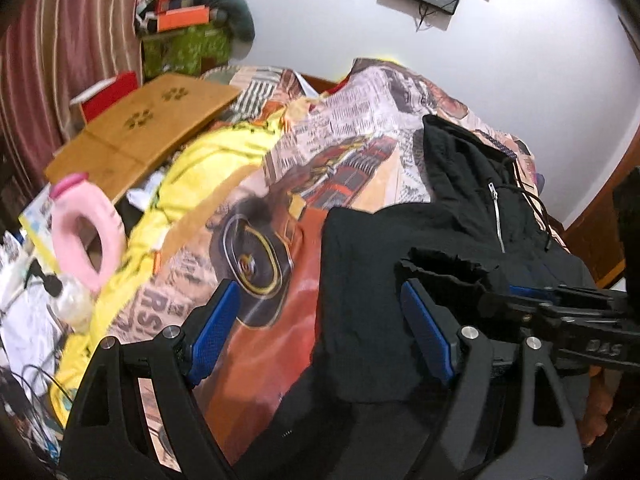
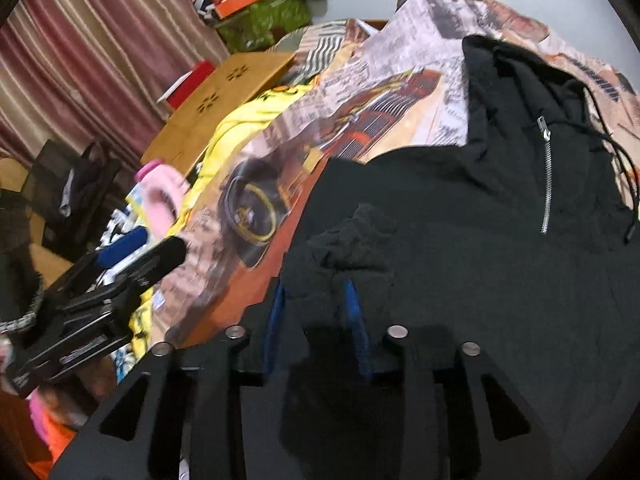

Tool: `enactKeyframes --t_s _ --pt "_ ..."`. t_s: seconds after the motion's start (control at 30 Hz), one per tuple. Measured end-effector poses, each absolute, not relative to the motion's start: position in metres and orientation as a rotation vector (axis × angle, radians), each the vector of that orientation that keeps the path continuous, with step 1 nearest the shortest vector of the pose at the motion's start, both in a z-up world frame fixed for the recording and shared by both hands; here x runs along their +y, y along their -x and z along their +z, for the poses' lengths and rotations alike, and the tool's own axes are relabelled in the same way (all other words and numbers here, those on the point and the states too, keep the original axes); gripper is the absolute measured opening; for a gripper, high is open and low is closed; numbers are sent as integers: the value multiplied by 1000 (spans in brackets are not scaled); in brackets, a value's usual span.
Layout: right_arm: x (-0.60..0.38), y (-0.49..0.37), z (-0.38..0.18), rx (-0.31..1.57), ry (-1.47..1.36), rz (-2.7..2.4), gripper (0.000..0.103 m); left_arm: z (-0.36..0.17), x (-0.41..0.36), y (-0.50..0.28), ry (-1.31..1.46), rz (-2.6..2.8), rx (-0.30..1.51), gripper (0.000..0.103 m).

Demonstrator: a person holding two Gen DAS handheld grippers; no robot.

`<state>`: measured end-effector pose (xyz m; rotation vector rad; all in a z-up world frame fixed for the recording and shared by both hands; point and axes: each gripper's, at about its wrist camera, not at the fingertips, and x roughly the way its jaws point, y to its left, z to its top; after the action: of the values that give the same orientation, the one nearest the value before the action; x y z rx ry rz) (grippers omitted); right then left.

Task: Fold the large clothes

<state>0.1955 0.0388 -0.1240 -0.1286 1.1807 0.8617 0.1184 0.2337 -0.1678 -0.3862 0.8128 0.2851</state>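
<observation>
A black zip-up hoodie [image 1: 460,208] [image 2: 460,200] lies spread on a bed with a car-print sheet [image 1: 280,208] [image 2: 260,184], its hood toward the wall and its silver zipper [image 2: 547,176] showing. My right gripper [image 2: 316,304] [image 1: 516,292] stands over the garment with its blue pads partly apart. The bunched sleeve cuff [image 2: 344,240] [image 1: 440,268] sits loosely at the fingertips. My left gripper [image 1: 320,320] [image 2: 140,252] hovers wide open over the hoodie's left edge, with nothing pressed between its pads.
A yellow garment [image 1: 208,168] is crumpled along the bed's left side. Past it are a wooden lap table [image 1: 148,128], a pink ring-shaped item [image 1: 86,228] and a clear bottle [image 1: 72,296]. Striped curtains [image 1: 60,60] and piled clutter [image 1: 188,20] stand behind, before a white wall.
</observation>
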Motion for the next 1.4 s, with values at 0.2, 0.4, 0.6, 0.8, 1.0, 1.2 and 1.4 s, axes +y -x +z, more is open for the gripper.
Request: enactKeyframes --t_s 0.2,0.4,0.6,0.8,1.0,1.2,1.4 --pt "14 -194 -87 1062 100 819 40 -174 220 -124 423 203 834 82" --pt "-38 -202 -51 901 72 673 50 -188 197 -143 455 80 902 82" --pt "-101 -208 -44 830 108 483 56 -221 180 -160 557 -21 1016 82" --pt "-167 -211 -59 852 106 307 57 -259 172 -171 754 -131 1126 80" --pt "-217 -208 -81 919 62 185 57 -254 160 -177 748 -126 1130 67" --pt "-256 -201 -94 959 -3 131 57 -227 155 -187 622 -78 1072 24" --pt "-265 -202 -86 943 -39 120 57 -159 146 -187 413 -13 868 18"
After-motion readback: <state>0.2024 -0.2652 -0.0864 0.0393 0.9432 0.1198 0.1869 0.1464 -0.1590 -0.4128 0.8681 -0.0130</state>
